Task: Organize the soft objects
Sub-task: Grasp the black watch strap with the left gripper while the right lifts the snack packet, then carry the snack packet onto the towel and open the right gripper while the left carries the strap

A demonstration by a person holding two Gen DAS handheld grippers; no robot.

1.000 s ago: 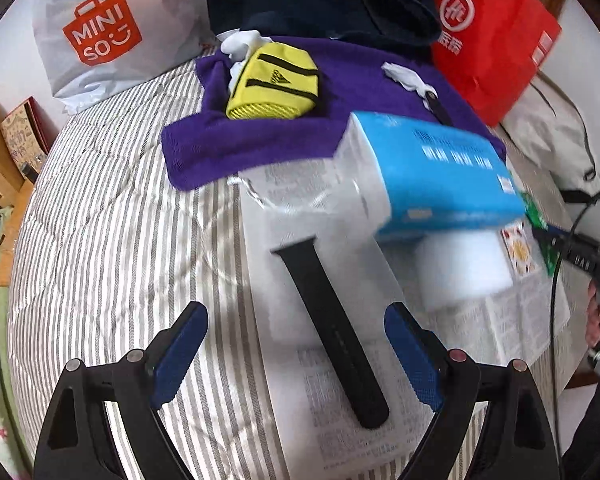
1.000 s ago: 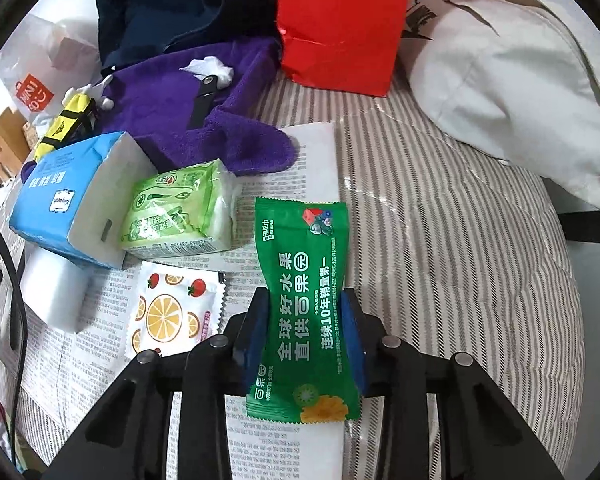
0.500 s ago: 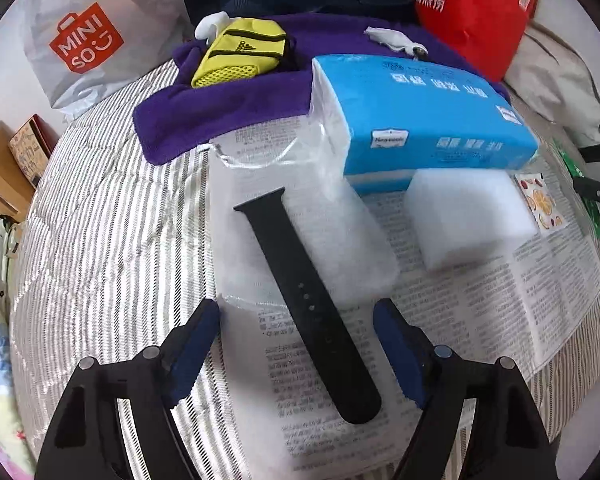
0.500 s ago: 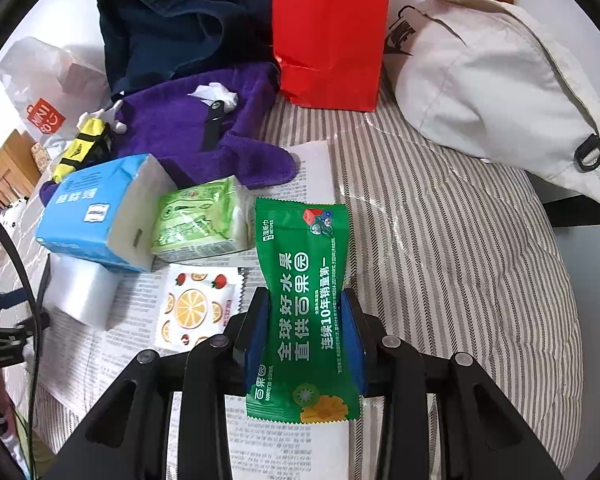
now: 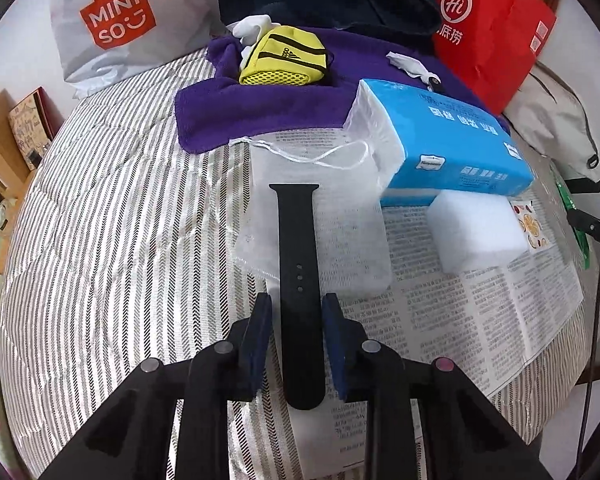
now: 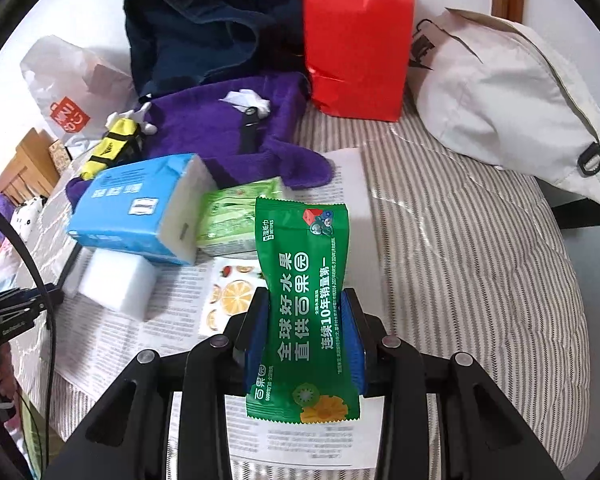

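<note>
I'm clamping the right gripper (image 6: 306,334) on the green wipes packet (image 6: 303,312); left gripper (image 5: 296,326) jaws are closing around the black watch strap (image 5: 299,280), not gripping yet. Most items are still lying loose, unsorted.

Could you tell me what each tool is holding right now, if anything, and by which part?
The right tool grips the green wet-wipe packet across its lower middle. The left tool is closing around the black watch strap near its holed end, not yet clamped.

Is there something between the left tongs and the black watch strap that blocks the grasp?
Nothing visible blocks it. The left tongs already straddle the black watch strap, jaws closing on both sides. The strap lies partly on a clear plastic bag, which is beneath it, not between.
</note>
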